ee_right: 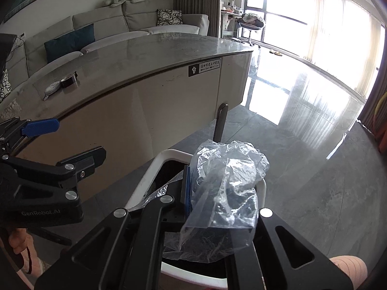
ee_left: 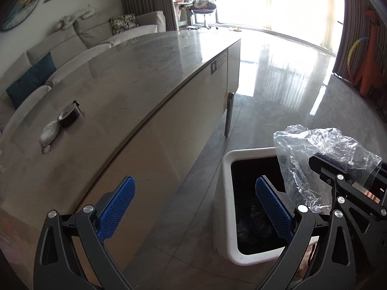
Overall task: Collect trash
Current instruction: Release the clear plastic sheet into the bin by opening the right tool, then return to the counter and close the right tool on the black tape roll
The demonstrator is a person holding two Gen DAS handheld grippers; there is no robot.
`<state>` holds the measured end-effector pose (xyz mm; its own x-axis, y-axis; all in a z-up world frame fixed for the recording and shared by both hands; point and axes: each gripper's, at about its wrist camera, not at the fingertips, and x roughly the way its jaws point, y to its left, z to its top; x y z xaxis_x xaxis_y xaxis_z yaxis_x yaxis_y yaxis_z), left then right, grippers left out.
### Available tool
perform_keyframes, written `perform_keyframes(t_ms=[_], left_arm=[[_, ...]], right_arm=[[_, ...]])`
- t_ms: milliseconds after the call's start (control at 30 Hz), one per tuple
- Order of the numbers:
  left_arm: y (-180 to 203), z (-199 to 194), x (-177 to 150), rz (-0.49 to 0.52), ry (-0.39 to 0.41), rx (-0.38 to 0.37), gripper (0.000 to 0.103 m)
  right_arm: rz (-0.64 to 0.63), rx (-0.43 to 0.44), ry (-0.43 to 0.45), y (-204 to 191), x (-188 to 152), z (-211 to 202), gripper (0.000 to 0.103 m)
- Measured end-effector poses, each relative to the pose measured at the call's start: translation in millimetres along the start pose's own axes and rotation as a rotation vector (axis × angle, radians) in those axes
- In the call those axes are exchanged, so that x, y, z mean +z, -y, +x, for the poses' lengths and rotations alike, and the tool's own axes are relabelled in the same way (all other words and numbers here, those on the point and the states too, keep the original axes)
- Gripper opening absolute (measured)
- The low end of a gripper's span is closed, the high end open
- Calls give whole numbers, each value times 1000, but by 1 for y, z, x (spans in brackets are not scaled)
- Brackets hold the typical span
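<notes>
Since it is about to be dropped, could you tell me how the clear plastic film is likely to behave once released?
The plastic film, crumpled and draped over the right hand-held gripper, looks floppy and very light. It may cling to the fingers or drift rather than fall straight. It hangs above the white bin, so it probably lands inside.

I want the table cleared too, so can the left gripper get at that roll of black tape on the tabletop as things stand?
Probably yes. The left gripper is open and holds nothing, and the black tape roll lies in the open on the table, with only a small pale object touching it.
</notes>
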<state>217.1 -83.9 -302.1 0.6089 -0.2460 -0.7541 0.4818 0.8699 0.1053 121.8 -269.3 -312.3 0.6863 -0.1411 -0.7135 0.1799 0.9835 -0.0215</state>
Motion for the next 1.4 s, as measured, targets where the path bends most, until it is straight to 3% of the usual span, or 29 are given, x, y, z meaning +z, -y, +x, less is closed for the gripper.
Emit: perform_keyframes(t_ms=[33, 67, 100, 167, 567, 1000, 1233, 1400], left_arm=[[-3, 0, 0, -8, 0, 2, 98], [-6, -1, 0, -16, 0, 6, 98], [-8, -2, 1, -26, 2, 10, 98], [-13, -4, 1, -37, 7, 10, 98], [-27, -15, 5, -76, 35, 13, 98], [-31, -22, 4, -85, 52, 22, 98], [-55, -36, 8, -150, 82, 62, 98], [-97, -56, 23, -246, 129, 118, 98]], right_arm=[[1, -3, -23, 1, -2, 5, 22], [3, -2, -36, 0, -5, 9, 66], [8, 1, -27, 2, -7, 8, 101], [2, -44, 0, 1, -8, 5, 98], [-35, -21, -42, -10, 1, 13, 98], [-74, -23, 20, -27, 16, 1, 98], [-108, 16, 122, -46, 51, -17, 98], [-172, 61, 201, -77, 92, -19, 98]])
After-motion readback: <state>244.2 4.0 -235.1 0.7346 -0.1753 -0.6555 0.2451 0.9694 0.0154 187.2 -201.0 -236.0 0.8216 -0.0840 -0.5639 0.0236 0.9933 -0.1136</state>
